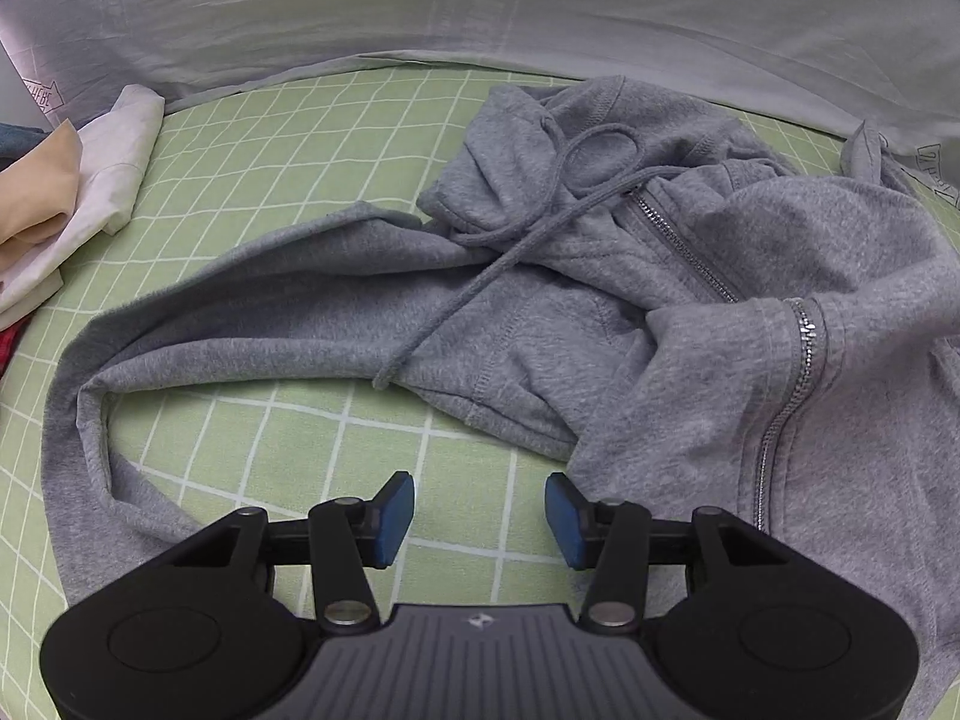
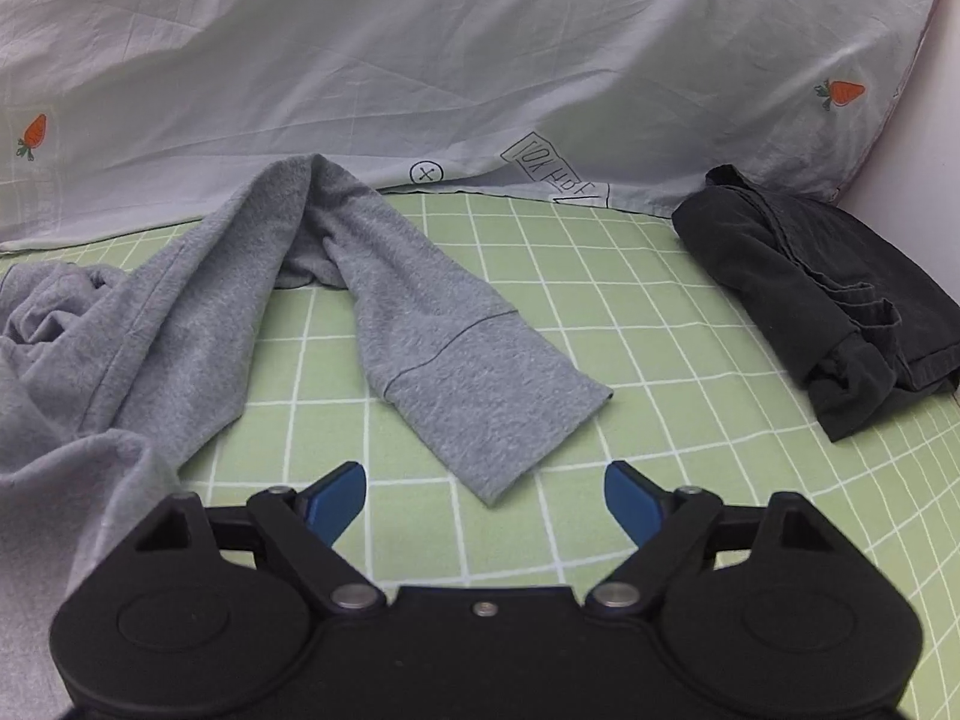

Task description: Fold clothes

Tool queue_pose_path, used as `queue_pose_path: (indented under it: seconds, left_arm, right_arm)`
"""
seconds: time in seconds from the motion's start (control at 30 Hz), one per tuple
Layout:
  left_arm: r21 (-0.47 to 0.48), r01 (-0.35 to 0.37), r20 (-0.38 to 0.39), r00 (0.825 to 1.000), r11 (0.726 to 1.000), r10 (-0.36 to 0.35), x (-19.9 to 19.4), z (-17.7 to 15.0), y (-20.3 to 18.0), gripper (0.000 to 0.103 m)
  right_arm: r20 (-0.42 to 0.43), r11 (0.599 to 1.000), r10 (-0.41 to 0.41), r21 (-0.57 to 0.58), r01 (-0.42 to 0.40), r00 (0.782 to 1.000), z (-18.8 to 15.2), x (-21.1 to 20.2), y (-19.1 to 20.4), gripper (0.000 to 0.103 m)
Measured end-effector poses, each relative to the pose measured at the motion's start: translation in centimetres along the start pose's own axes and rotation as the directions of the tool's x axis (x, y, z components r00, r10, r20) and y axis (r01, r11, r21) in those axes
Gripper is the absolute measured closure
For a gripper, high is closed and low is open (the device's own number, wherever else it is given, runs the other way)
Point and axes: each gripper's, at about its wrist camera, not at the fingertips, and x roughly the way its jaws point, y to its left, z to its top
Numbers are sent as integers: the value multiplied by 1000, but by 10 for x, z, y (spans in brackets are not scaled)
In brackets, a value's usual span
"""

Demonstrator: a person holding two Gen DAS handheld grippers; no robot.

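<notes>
I have the grey zip hoodie (image 1: 600, 276) lying crumpled and unfolded on the green checked sheet (image 1: 300, 138), its hood bunched toward the far side with the drawstring (image 1: 480, 276) looped across the front and the zipper (image 1: 684, 240) part open. My left gripper (image 1: 480, 519) hangs just above the sheet at the near edge of the hoodie, jaws apart with nothing between the blue pads (image 1: 396, 516), and one sleeve (image 1: 150, 360) curls round in a long arc to its left. From the right wrist I see the other sleeve (image 2: 444, 354) stretched out flat, its cuff end lying just ahead of my right gripper (image 2: 485, 501), whose jaws stand wide apart and hold nothing. Off to the right sits a folded dark garment (image 2: 822, 294) on the sheet, well apart from the hoodie. At the far left of the left view is a small stack of folded clothes (image 1: 78, 180), white and tan. A pale carrot-print cloth (image 2: 480, 60) rises behind everything. I see no basket or bin; everything rests directly on the sheet.
</notes>
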Motion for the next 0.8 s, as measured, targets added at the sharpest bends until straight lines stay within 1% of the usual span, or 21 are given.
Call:
queue_pose_path:
  seconds: [0.07,0.23,0.27,0.3,0.33,0.4,0.43,0.5,0.57,0.63,0.7,0.77,0.8]
  left_arm:
    - [14,-30,-13,999,999,30,3,2,-8,53]
    - [95,-95,-34,995,991,99,6,7,-23,53]
    - [110,-105,-36,993,988,110,6,7,-25,53]
    - [118,-111,-40,992,987,117,5,8,-26,53]
    - [124,-116,-43,992,985,122,5,9,-26,53]
    - [139,-125,-38,991,982,131,1,10,-27,53]
    - [144,-129,-31,990,981,134,-2,11,-28,53]
    - [146,-130,-17,991,981,133,-9,9,-28,53]
    - [144,-128,-7,991,981,131,-15,8,-28,52]
    - [136,-124,-4,992,983,125,-19,5,-28,52]
    - [125,-114,-6,993,986,115,-22,1,-27,52]
    - [114,-105,-9,994,988,107,-24,-1,-26,52]
    - [109,-100,-9,995,989,102,-25,-2,-26,52]
  right_arm:
    - [-13,1000,13,19,-13,1000,6,17,-6,23]
    - [17,998,36,50,-37,999,4,21,-20,45]
    - [24,998,41,56,-42,999,4,22,-23,65]
    - [30,997,45,62,-47,999,3,22,-26,92]
    - [37,996,49,68,-52,998,3,23,-29,96]
    - [51,995,58,80,-62,997,2,24,-34,96]
    - [62,995,33,95,-39,998,0,19,-42,96]
    - [84,990,-49,137,37,995,-8,3,-63,96]
    - [87,973,-156,187,138,984,-21,-16,-92,96]
    - [58,937,-270,247,249,961,-38,-33,-128,96]
    - [4,887,-368,301,349,930,-58,-45,-165,96]
    - [-60,834,-445,337,438,893,-79,-54,-197,96]
    - [-95,809,-464,359,465,881,-89,-57,-211,96]
